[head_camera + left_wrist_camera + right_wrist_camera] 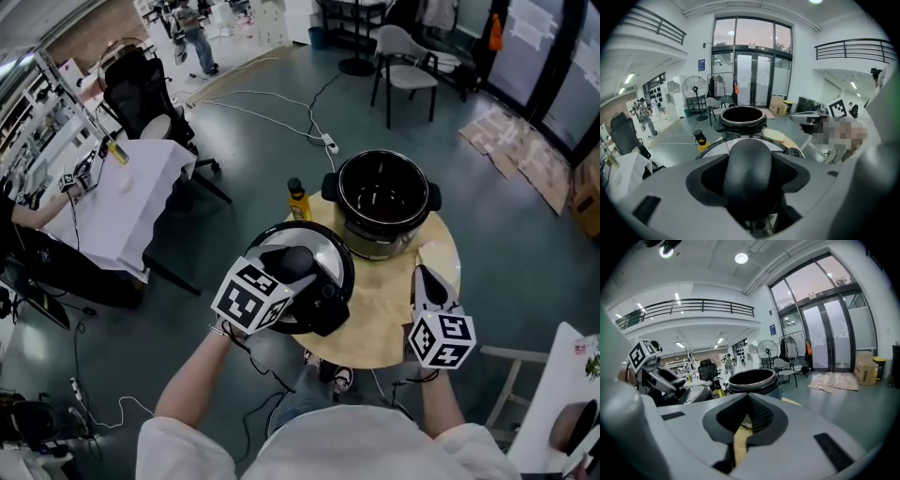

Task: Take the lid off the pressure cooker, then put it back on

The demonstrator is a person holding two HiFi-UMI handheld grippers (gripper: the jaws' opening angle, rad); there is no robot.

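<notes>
The black pressure cooker pot (384,202) stands open at the far side of a round wooden table (394,314); it also shows in the left gripper view (743,117) and the right gripper view (754,379). Its steel lid (323,246) is off the pot, at the table's left edge. My left gripper (298,265) is shut on the lid's black handle (750,173), which fills the space between the jaws. Whether the lid rests on the table I cannot tell. My right gripper (421,272) hovers over the table's right side, right of the lid, jaws shut (749,401) and empty.
A yellow bottle (298,200) stands on the table's far left rim, beside the pot. A white-covered desk (122,202) and office chair (141,89) are to the left, a grey chair (408,66) beyond the table, and cables cross the floor (281,117).
</notes>
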